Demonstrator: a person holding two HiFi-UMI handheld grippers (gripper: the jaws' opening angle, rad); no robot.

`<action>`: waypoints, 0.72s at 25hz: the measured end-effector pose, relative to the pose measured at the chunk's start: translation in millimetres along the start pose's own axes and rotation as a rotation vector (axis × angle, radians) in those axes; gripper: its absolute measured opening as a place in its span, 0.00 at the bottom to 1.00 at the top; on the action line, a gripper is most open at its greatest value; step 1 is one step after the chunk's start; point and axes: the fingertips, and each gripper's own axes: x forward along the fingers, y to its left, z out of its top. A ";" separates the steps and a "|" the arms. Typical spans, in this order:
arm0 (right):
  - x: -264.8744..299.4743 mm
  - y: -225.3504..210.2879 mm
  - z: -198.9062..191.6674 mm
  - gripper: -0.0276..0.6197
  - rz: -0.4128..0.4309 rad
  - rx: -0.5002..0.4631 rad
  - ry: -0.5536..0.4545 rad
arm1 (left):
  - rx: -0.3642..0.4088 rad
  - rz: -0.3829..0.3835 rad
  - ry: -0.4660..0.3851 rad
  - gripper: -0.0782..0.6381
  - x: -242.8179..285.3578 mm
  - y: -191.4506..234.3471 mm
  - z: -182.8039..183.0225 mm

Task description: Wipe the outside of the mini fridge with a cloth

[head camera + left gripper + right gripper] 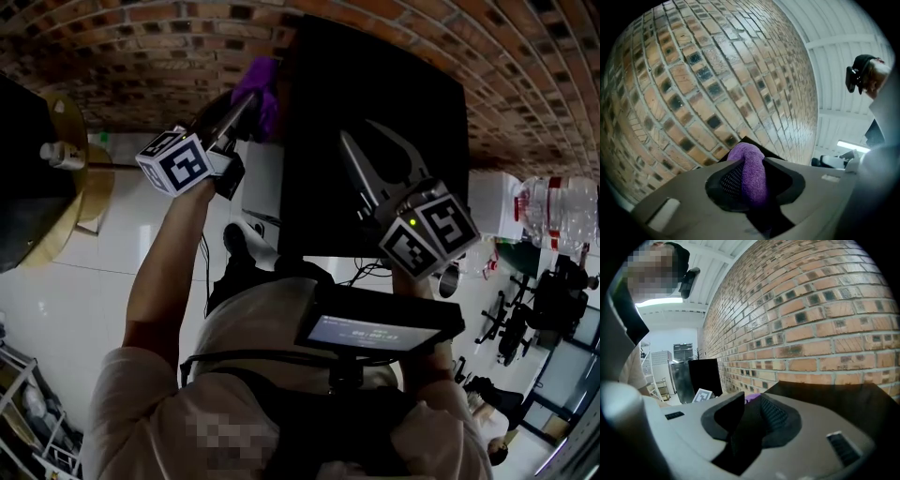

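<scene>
**At the fridge's left edge: cloth in the left tongs, right tongs empty**

Closest to the person, the two arms reached forward and up toward the fridge. The left tongs (246,105) were clamped on the purple cloth (262,86). The right tongs (751,416) stood with their jaws a little apart and nothing between them, held over the black face of the fridge (394,75).

The cloth was a bunched roll. Its long axis ran along the jaws, and its free end stuck out past the tips toward the brick wall (525,56). From the left tongs the fridge lay to the right. The cloth sat at the fridge's upper left edge and looked to be touching it, though the black surface made the exact contact hard to read. A dark corner showed just behind the cloth in the left gripper view.

The left hand was plainly the nearer one to the work, since it held the cloth already at the edge. The right tongs were well apart from the cloth, further right across the dark panel.

The fridge looked like an upright box standing close to the wall, its long axis running from top to floor. I could not tell where its top met its sides, because every face read as plain black. A wiping stroke would probably need the cloth end turned rightward onto the panel, then drawn along that edge.
</scene>
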 end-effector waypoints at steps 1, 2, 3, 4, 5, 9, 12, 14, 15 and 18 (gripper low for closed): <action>0.2 0.2 0.2 0.19 0.000 0.000 0.000 | -0.007 -0.022 -0.015 0.26 -1.5 -11.5 5.3; 0.1 0.3 0.5 0.19 0.000 0.000 -0.001 | -0.015 -0.045 -0.029 0.26 -3.0 -22.3 10.0; 0.0 0.4 0.9 0.19 -0.001 -0.001 -0.001 | -0.025 -0.068 -0.041 0.26 -4.6 -32.2 14.3; -0.1 0.4 1.4 0.19 -0.001 -0.001 -0.002 | -0.038 -0.089 -0.053 0.26 -6.2 -40.9 18.1; -0.2 0.4 1.9 0.19 -0.003 -0.001 -0.003 | -0.050 -0.107 -0.063 0.26 -7.8 -48.3 21.4; -0.9 -0.4 2.3 0.19 -0.008 -0.002 -0.013 | -0.077 -0.162 -0.078 0.26 -10.4 -69.4 25.6; -1.0 -1.2 1.1 0.19 -0.009 -0.002 -0.014 | -0.076 -0.169 -0.066 0.26 -7.9 -71.7 19.7; -1.2 -1.1 1.1 0.19 -0.010 -0.002 -0.014 | -0.077 -0.150 -0.051 0.26 -7.3 -66.7 13.8; -1.3 -1.0 1.3 0.19 -0.011 -0.002 -0.014 | -0.077 -0.140 -0.044 0.26 -7.2 -63.9 11.0; -1.3 -1.0 1.2 0.19 -0.012 0.001 -0.011 | -0.086 -0.122 -0.034 0.26 -6.0 -56.3 3.8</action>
